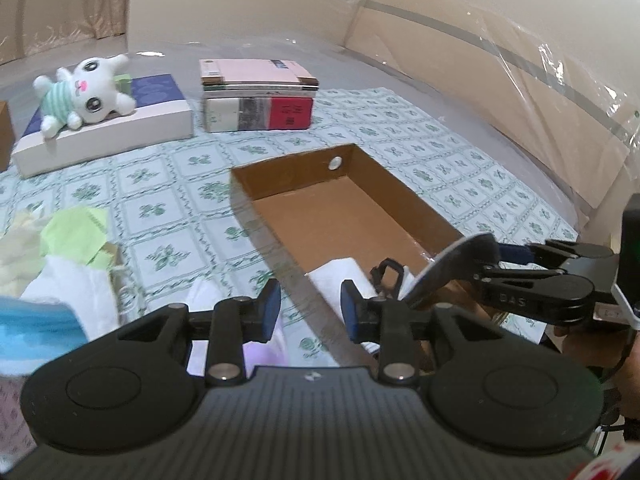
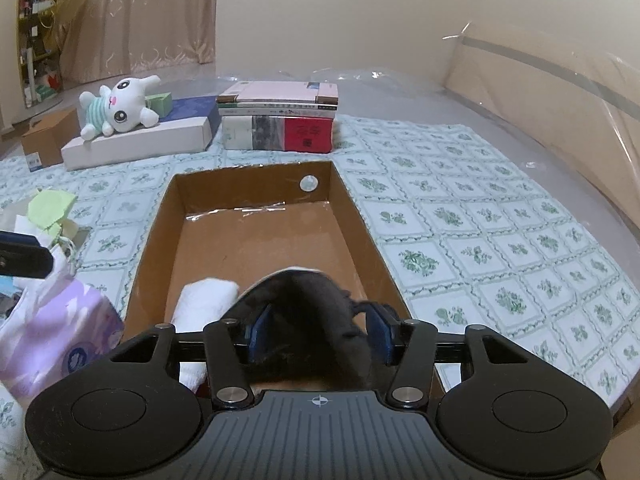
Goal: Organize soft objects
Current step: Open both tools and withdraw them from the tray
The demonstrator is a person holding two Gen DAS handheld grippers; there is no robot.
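Note:
An open brown cardboard box [image 1: 400, 196] [image 2: 348, 200] lies on the patterned bedsheet. A rolled white cloth [image 1: 344, 276] [image 2: 204, 296] lies in its near end. My right gripper [image 2: 316, 332] is shut on a black sleep mask [image 2: 308, 312] and holds it over the box's near end; in the left wrist view the mask [image 1: 452, 268] hangs from that gripper [image 1: 500, 256], its strap dangling. My left gripper [image 1: 310, 312] is open and empty, just left of the box's near corner. A pile of soft items [image 1: 60, 248] lies at the left.
A white plush toy [image 1: 88, 92] [image 2: 120, 106] lies on a flat white and blue box [image 1: 120, 128]. A stack of books [image 1: 258, 96] [image 2: 280, 120] stands behind the cardboard box. A purple tissue pack [image 2: 56, 328] sits at the near left. A plastic-wrapped headboard [image 1: 520, 92] runs along the right.

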